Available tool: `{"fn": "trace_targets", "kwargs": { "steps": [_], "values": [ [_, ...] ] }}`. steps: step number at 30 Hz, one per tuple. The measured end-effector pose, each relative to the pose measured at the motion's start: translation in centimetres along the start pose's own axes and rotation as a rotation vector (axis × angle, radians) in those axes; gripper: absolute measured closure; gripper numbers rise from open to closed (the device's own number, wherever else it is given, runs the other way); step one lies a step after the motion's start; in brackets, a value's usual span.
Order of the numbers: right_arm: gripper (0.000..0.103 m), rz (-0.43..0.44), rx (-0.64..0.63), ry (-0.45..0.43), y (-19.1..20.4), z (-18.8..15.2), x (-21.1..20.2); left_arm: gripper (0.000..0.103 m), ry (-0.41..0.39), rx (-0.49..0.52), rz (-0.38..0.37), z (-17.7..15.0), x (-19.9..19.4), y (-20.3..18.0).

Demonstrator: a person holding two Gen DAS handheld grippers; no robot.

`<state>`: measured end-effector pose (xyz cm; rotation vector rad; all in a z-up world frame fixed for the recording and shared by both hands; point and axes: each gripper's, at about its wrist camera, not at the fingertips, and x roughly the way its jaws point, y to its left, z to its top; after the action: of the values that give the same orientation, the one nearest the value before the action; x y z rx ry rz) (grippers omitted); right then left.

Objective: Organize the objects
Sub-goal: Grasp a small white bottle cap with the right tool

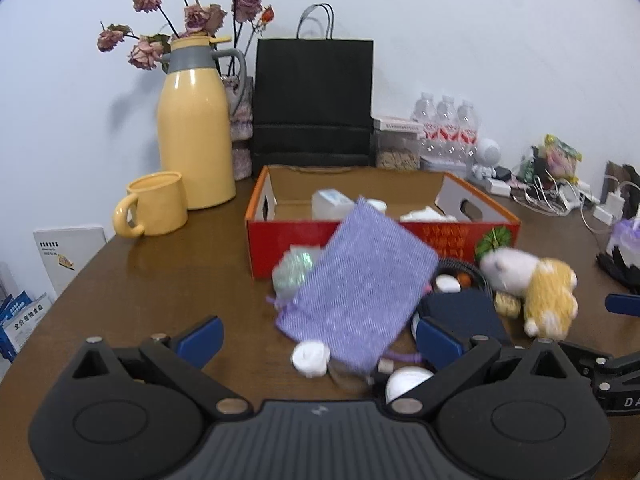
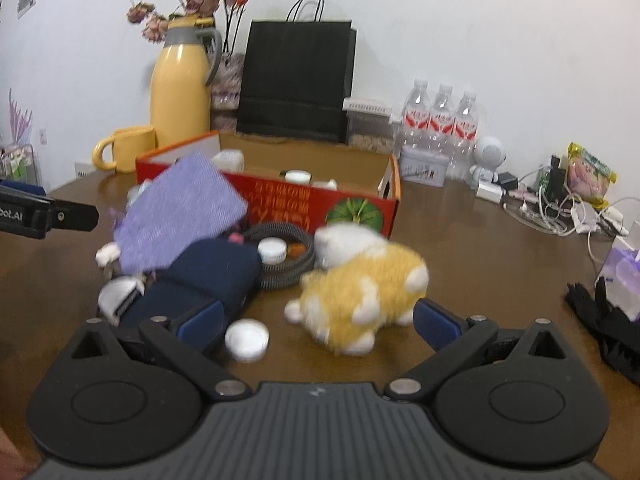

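My right gripper [image 2: 316, 322], jaws wide and empty, sits nearest the fuzzy yellow-and-white plush toy [image 2: 360, 288] lying crosswise just ahead of it, before the red cardboard box [image 2: 304, 204]; left gripper [image 1: 318, 338] also wide.

Both wrist fisheyes sit low over the brown table [image 1: 168, 280], looking along their own spread fingers toward the back wall, left view close on the purple pouch [image 1: 360, 284], right view close on the plush toy [image 2: 360, 292], sharing the red box [image 2: 280, 200], pouch and toy.
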<state>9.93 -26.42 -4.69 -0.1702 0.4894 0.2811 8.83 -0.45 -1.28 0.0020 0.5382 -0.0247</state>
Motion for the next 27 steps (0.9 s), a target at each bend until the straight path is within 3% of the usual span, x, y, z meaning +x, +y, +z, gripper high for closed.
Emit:
{"fn": "trace_targets", "kwargs": {
  "steps": [8,11,13,15,23,26,27],
  "values": [
    [0.002,0.026,-0.020,0.052,0.7,-2.1,0.3,0.000,0.048,0.018,-0.024,-2.7,-0.1,-0.3],
    [0.011,0.049,-0.026,0.053,0.8,-2.0,0.5,0.001,0.054,0.030,-0.031,-3.1,-0.1,-0.6],
    [0.026,0.073,-0.033,0.062,0.9,-1.8,0.9,0.001,0.057,0.044,-0.035,-3.2,-0.1,-0.8],
    [0.035,0.115,-0.044,0.075,1.0,-1.6,1.4,0.001,0.061,0.044,-0.038,-3.2,0.0,-0.9],
    [0.050,0.178,-0.090,0.104,1.2,-0.7,3.2,0.001,0.077,0.028,-0.038,-3.4,0.5,-0.5],
    [0.072,0.210,-0.090,0.109,1.3,-0.6,3.7,0.001,0.078,0.027,-0.039,-3.4,0.5,-0.5],
    [0.074,0.232,-0.078,0.107,1.2,-0.7,3.8,0.001,0.077,0.027,-0.041,-3.4,0.5,-0.5]
  ]
}}
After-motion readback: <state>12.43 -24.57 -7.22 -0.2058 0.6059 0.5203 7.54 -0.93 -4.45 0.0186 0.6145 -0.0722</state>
